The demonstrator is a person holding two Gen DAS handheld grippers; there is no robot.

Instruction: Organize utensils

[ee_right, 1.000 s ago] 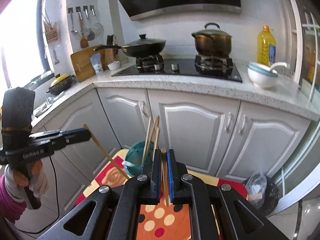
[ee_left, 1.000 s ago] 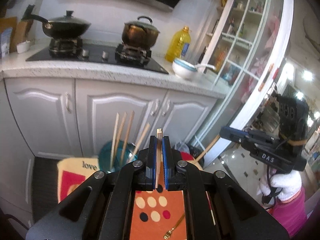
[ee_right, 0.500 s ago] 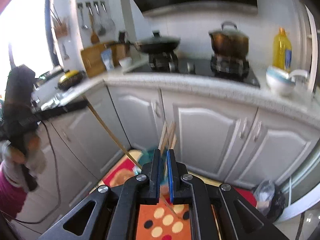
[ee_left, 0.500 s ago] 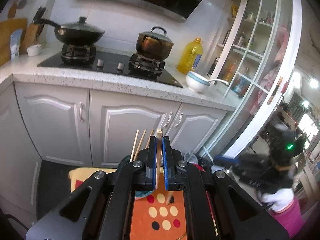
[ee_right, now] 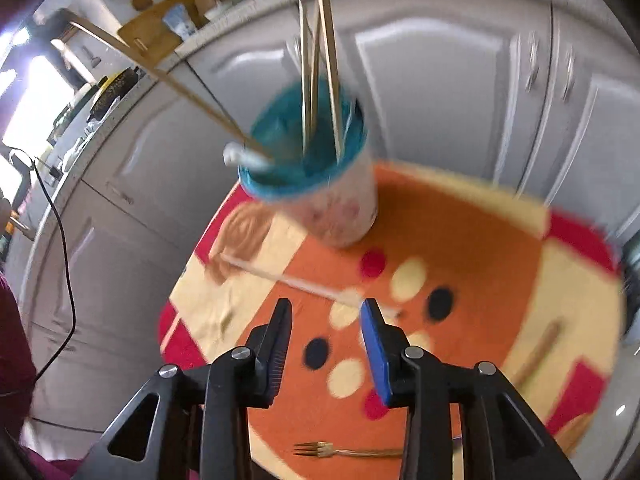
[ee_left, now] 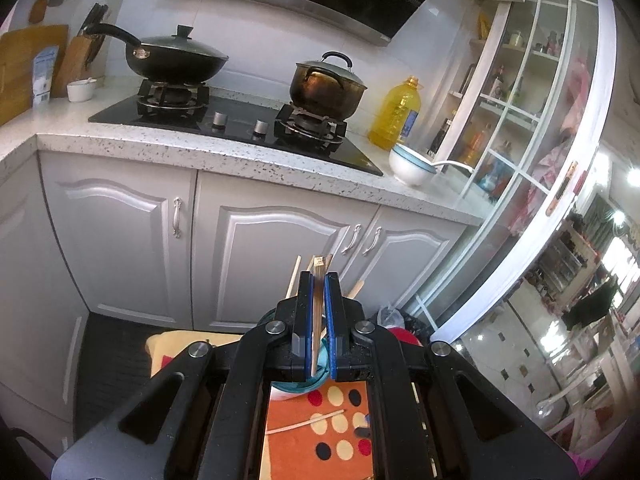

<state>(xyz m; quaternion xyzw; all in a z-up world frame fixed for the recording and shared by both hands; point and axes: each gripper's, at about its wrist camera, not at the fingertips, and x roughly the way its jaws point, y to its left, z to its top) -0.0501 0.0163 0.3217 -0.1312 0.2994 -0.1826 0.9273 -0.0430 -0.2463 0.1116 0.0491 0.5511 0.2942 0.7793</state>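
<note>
**Right tongs released over the mat; left tongs clenched on a chopstick.**

The right gripper (ee_right: 326, 334), its jaws having just been opening with nothing between them, now tilts steeply down at the patterned mat (ee_right: 500, 248), where a second ago it faced the cabinets clamped on a chopstick; that stick is judged delivered. A pale chopstick (ee_right: 296, 278) lies just beyond the pads, a fork (ee_right: 340, 450) at lower centre, the teal cup (ee_right: 312, 176) above. The left gripper (ee_left: 318, 320) grips its chopstick (ee_left: 318, 304) upright, low centre of frame, pointing gently downward.
</note>
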